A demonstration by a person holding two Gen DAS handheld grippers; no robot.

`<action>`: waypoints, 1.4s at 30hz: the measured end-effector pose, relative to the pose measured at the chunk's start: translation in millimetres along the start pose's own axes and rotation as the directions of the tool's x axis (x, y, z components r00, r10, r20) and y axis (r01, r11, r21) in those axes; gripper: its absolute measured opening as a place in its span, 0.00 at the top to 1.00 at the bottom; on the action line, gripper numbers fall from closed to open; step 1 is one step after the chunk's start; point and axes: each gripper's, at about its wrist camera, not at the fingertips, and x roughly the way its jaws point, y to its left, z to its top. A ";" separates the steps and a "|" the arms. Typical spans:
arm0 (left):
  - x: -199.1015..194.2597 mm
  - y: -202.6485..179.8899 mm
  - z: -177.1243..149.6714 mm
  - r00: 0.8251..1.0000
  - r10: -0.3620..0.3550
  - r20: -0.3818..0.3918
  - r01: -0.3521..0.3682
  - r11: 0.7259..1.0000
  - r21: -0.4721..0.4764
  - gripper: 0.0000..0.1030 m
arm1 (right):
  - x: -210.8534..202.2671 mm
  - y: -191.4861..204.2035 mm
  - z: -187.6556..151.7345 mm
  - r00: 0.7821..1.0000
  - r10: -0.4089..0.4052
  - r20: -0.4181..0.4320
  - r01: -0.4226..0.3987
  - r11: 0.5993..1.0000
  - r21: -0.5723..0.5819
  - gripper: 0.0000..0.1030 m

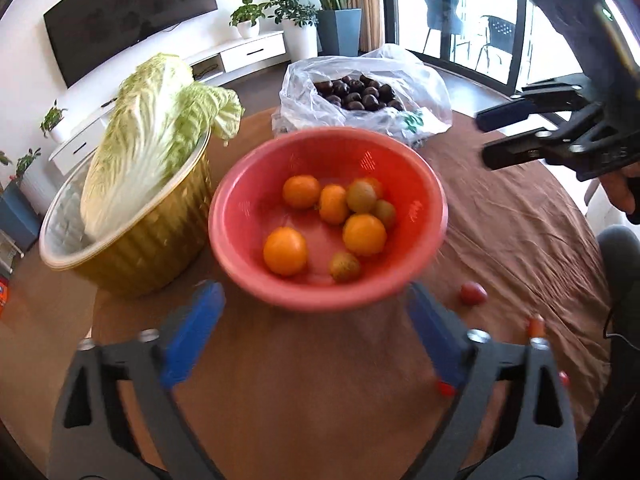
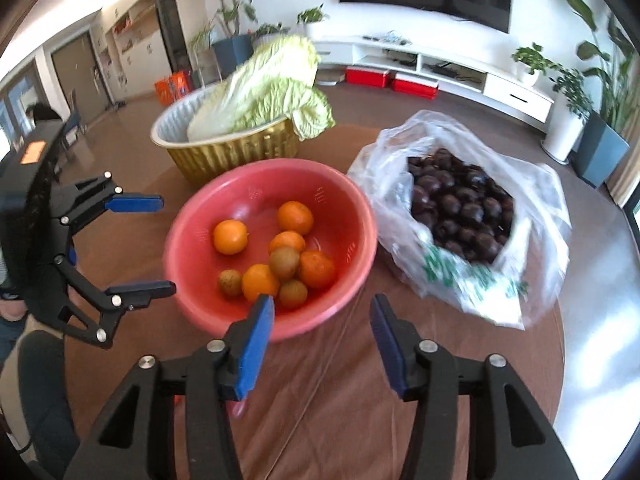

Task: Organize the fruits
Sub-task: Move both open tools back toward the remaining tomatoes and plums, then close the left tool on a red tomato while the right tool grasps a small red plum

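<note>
Pink bowl (image 1: 240, 216) at the middle of the desk (image 1: 520, 240), holding orange citrus fruits (image 1: 285, 251) mixed with smaller brown-green kiwis (image 1: 345, 266). Just behind and to one side, touching or nearly touching the bowl's rim, a gold ribbed basin (image 1: 152, 236) carrying a napa cabbage (image 1: 148, 140) that leans over its edge. On the other side, near the bowl, a clear plastic bag (image 2: 540, 216) lying open, full of dark purple round fruits (image 2: 460, 208). On the cloth beside the bowl in the left wrist view, one small red fruit (image 1: 473, 293) lying apart from everything else.

Left gripper (image 1: 316, 336) low over the near edge of the desk, fingers wide apart and empty, bowl framed between them. Right gripper (image 2: 322, 336) likewise empty with fingers spread, its left finger (image 2: 256, 344) overlapping the bowl's near rim in the picture; contact not clear.

Desk round, covered by a wrinkled brown cloth. Beyond it a brown floor, a white wall with a dark television (image 1: 128, 12), a long low white cabinet (image 2: 440, 68), potted plants (image 1: 296, 12) in white and blue-grey pots, and tall glass doors (image 1: 480, 8) with chairs outside.
</note>
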 end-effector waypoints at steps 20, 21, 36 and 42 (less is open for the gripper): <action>-12.8 -99.6 -61.4 0.992 -0.084 -0.097 0.103 0.972 0.211 0.00 | -12.0 73.8 -141.2 0.993 0.065 -0.100 -0.069 0.997 -0.034 0.53; -9.0 -98.4 -60.3 0.992 -0.080 -0.100 0.101 0.971 0.218 0.00 | -9.5 74.3 -140.5 0.992 0.068 -0.106 -0.072 0.997 -0.036 0.54; 22.5 -96.5 -55.7 0.976 -0.149 -0.160 0.186 0.951 0.247 0.54 | 10.6 79.4 -137.4 0.985 0.071 -0.160 -0.086 0.992 -0.089 0.64; 26.1 -100.4 -57.0 0.973 -0.163 -0.165 0.201 0.947 0.250 0.68 | 12.3 80.1 -136.0 0.986 0.057 -0.158 -0.076 0.990 -0.116 0.66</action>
